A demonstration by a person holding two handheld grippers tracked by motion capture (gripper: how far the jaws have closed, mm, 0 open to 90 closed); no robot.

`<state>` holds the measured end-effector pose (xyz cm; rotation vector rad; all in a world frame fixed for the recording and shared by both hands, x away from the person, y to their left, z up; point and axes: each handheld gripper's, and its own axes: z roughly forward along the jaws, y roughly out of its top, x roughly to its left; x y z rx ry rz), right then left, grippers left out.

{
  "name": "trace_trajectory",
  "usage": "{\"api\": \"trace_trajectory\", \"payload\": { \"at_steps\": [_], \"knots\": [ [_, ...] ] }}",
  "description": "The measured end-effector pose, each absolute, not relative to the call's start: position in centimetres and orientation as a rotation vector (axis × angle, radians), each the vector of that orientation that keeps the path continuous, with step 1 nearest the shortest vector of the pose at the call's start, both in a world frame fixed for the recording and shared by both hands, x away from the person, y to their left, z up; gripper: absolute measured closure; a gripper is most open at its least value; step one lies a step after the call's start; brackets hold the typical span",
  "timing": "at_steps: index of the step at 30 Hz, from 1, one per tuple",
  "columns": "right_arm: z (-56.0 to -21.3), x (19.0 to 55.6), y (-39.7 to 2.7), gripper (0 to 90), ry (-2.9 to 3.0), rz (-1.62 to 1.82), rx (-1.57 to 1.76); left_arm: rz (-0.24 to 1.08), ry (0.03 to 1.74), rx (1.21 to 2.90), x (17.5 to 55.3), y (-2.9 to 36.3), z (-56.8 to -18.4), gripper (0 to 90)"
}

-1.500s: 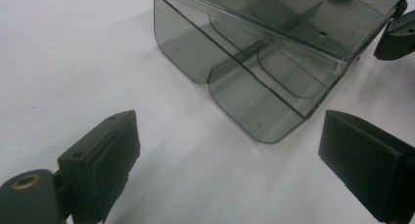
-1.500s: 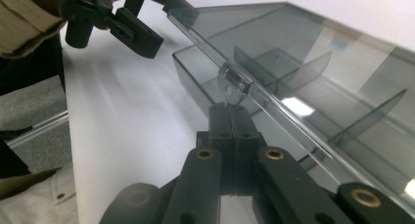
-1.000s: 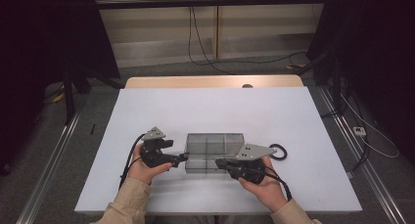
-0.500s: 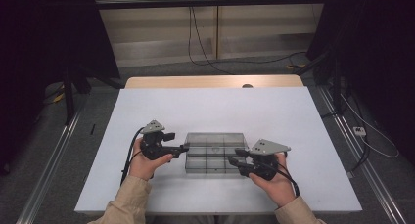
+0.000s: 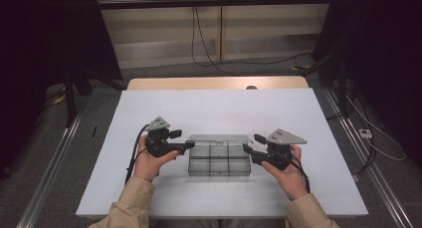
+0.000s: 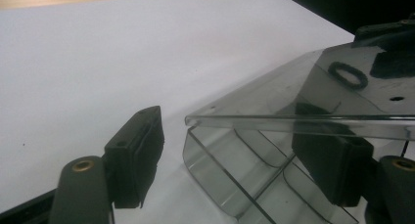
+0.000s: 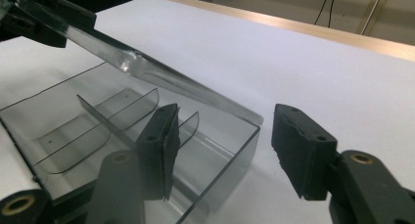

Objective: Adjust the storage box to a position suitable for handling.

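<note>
- In the left gripper view, our left gripper (image 6: 235,160) has its pads apart, one on each side of the near corner of the clear plastic box (image 6: 254,180). The left pad (image 6: 134,155) stands clear of the box wall with white table showing between. The right pad (image 6: 333,165) shows through the tinted lid; we cannot tell whether it touches anything. These jaws have just been closing, with the box corner between them.
- The lid (image 6: 303,101) is lifted, its front edge running level above the open compartments.
- In the right gripper view, our right gripper (image 7: 230,150) also has its jaws apart, and they have just been opening. The left pad (image 7: 161,148) sits over the inside of the box, just beside a curved divider. The right pad (image 7: 301,150) hangs over bare table, outside the box wall (image 7: 230,170). That wall lies between the two pads and neither presses on it.
- The raised lid (image 7: 161,75) slants up and away to the upper left.
- From the high view, the box (image 5: 219,156) lies on the white table (image 5: 219,106) near its front edge. The left gripper (image 5: 184,141) is at its left end and the right gripper (image 5: 251,143) at its right end, each in a hand.
</note>
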<state>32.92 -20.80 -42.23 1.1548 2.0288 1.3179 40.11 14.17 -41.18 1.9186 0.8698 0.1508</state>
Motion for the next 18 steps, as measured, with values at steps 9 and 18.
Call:
{"api": "trace_trajectory", "payload": {
  "at_steps": [9, 18],
  "knots": [
    [-42.1, 34.3, -20.7, 53.3, 2.006, 1.358, 1.136, 0.153, 0.846, 1.912, 40.7, 13.7, -41.0, 38.4],
    [-42.0, 35.2, -20.1, 60.2, 2.015, 1.355, 1.107, 0.174, 0.816, 1.922, 41.4, 13.5, -40.9, 50.3]
  ]
}}
